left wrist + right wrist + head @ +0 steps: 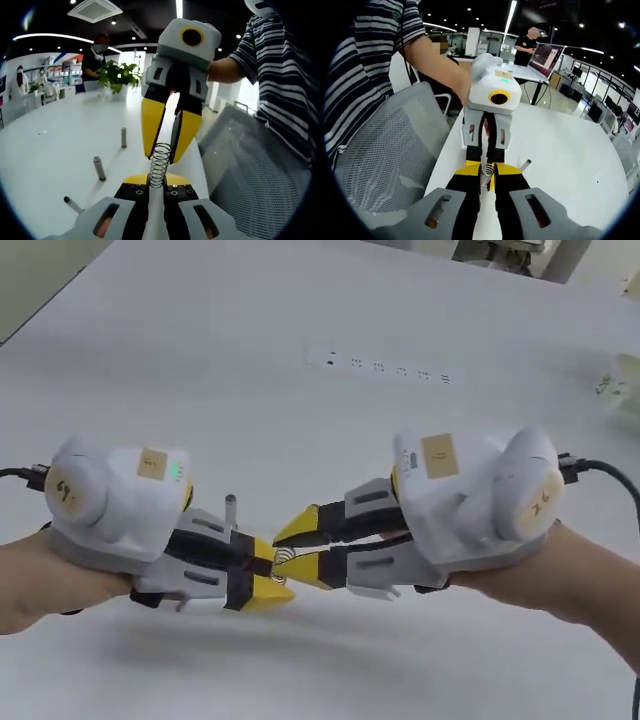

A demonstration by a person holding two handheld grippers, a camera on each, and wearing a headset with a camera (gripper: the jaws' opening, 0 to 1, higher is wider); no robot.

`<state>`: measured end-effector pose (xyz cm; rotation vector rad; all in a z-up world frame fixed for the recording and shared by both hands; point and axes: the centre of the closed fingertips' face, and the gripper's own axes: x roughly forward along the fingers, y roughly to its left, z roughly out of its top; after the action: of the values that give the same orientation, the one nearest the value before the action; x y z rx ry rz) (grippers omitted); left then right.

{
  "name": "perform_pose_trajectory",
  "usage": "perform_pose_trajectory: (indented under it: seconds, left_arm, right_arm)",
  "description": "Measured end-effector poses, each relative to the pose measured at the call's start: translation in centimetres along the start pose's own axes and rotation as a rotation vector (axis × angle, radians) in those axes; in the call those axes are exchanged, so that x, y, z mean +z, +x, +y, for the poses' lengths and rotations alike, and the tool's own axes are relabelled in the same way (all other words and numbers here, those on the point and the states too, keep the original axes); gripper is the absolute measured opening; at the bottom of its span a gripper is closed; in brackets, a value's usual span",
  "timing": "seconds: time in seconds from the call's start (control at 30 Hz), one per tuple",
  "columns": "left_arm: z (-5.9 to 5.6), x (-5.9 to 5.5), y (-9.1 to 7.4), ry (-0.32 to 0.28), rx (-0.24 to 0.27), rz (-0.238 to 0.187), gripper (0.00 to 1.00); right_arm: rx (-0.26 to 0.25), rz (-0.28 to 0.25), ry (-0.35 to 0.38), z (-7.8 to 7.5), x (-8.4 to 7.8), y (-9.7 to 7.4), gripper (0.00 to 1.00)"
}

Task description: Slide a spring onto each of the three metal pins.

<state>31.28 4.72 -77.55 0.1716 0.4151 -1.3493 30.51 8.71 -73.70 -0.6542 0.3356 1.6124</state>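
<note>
Left gripper (156,183) jaws clamped on spring (159,165) base; right gripper (161,157) jaws straddle spring top, grip can't tell, likely a regrip for aiming. 3 pins (99,168) stand beyond spring.

Coiled metal spring (160,165) between the facing left gripper (268,578) and right gripper (300,550); short metal pins (99,168) apparently just behind, on white table (200,360).

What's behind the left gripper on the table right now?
One upright metal pin stands just behind the left gripper, which grips a spring; the gripper covers the pin's base. Farther back lies a white power strip.
</note>
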Motion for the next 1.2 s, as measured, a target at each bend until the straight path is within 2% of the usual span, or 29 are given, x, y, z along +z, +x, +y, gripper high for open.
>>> perform_pose_trajectory:
  seconds: [0.3, 1.2]
  left_arm:
    - [-0.04, -0.23, 0.12, 0.007, 0.003, 0.014, 0.02]
    - [0.20, 0.05, -0.33, -0.072, 0.031, -0.018, 0.04]
  right_arm:
    - [-0.008, -0.004, -0.005, 0.07, 0.05, 0.40, 0.07]
    - [-0.015, 0.009, -0.038, -0.12, 0.33, 0.24, 0.07]
